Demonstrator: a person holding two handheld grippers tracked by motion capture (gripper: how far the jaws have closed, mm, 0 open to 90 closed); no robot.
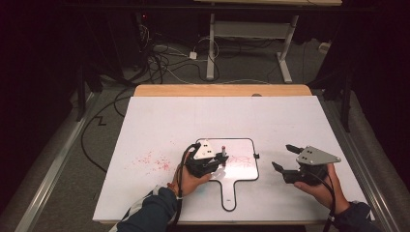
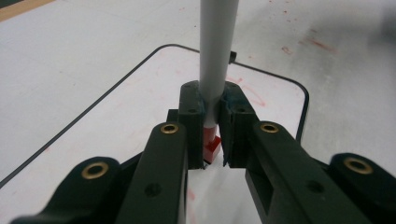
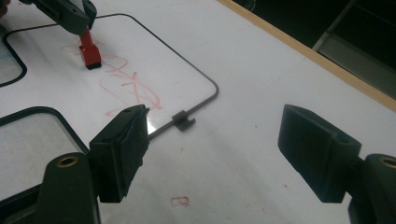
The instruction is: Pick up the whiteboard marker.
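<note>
A small white board (image 1: pixel 227 189) with a black rim and a handle lies at the table's middle. My left gripper (image 1: pixel 221 162) is over it, shut on a grey marker (image 1: pixel 223 149) held upright. In the left gripper view the jaws (image 2: pixel 212 122) clamp the marker's barrel (image 2: pixel 217 56), and its red end (image 2: pixel 212 150) points down at the board (image 2: pixel 116 121). The right gripper view shows that red end (image 3: pixel 89 54) touching the board beside red scribbles (image 3: pixel 126 81). To the board's right, my right gripper (image 1: pixel 283 156) stands open and holds nothing (image 3: pixel 212 135).
Red specks (image 1: pixel 151 162) stain the white table sheet left of the board. A small black clip (image 3: pixel 183 120) sits on the board's rim. A wooden table edge (image 1: pixel 222 90) runs along the back. Cables (image 1: pixel 159 63) and a desk frame lie on the floor beyond.
</note>
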